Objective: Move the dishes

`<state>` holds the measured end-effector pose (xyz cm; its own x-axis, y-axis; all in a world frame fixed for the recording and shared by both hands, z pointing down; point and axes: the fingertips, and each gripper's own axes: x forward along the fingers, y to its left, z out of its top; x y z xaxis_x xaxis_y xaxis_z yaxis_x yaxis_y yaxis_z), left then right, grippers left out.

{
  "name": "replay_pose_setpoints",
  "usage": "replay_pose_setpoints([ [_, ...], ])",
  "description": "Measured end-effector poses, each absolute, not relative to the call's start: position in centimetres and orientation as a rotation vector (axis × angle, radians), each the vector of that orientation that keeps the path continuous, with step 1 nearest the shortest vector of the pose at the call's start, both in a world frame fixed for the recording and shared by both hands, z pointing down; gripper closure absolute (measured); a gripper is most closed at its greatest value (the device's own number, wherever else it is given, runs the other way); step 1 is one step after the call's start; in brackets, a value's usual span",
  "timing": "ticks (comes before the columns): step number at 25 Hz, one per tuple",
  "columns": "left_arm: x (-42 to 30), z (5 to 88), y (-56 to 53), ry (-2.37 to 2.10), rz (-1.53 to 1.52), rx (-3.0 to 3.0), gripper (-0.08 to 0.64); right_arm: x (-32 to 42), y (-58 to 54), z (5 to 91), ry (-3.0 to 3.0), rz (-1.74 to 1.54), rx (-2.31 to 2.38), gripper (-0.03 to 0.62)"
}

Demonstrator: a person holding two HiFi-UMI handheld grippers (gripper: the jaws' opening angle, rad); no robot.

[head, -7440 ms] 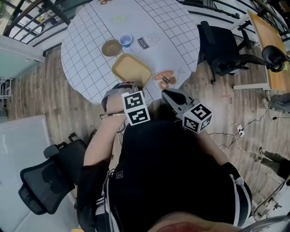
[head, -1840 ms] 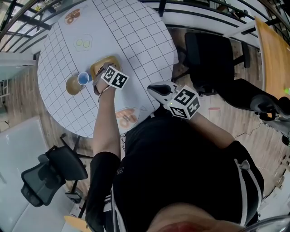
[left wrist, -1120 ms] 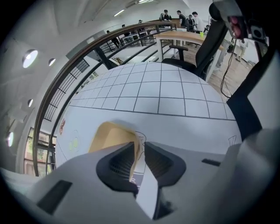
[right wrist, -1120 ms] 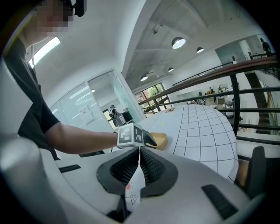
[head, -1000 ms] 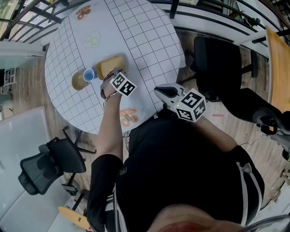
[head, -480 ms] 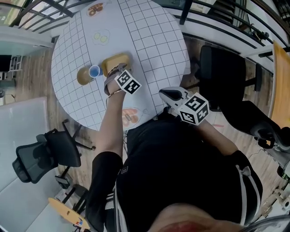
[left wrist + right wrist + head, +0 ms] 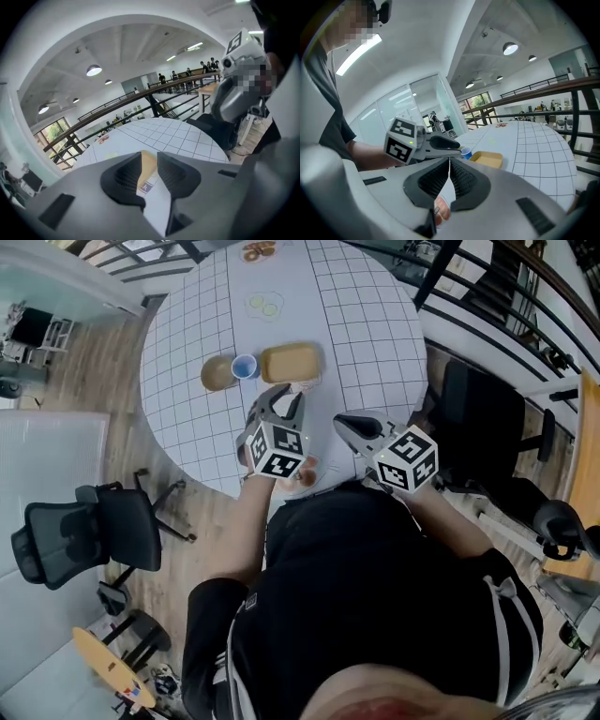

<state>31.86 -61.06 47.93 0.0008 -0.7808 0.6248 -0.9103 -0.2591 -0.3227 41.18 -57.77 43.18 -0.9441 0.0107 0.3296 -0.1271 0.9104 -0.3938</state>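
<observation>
The left gripper (image 7: 284,401) is held raised over the near part of the table. Its jaws are set moderately apart, having just been closing a little. Nothing is gripped between them; only the tabletop and a strip of the yellow tray (image 7: 291,362) are seen through the gap. The right gripper (image 7: 347,424) is held just to its right. Its jaws are brought together tip to tip, with nothing caught between them. Both grippers are carried by a person in a black top.

The tray is set on the round white table (image 7: 178,324), which is covered in a grid pattern. It lies just beyond the left gripper's tips. A small blue cup (image 7: 245,367) is placed just beside the tray's left end. A brown bowl (image 7: 218,373) is placed just left of the cup. Pictures of food are printed on the tabletop. A black office chair (image 7: 84,540) is seen on the wooden floor (image 7: 211,531) at the left, apart from the table.
</observation>
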Motion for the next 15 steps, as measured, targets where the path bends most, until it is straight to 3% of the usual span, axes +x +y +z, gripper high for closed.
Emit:
replay_pose_setpoints([
  [10,26.3,41.3,-46.7,-1.86,0.524,2.096,0.541,31.3,-47.7,40.7,-2.784,0.531,0.018,0.572],
  [15,23.1,38.8,-41.1,-1.895,0.332,2.101,0.554,27.6,-43.5,38.1,-2.874,0.45,0.021,0.572],
])
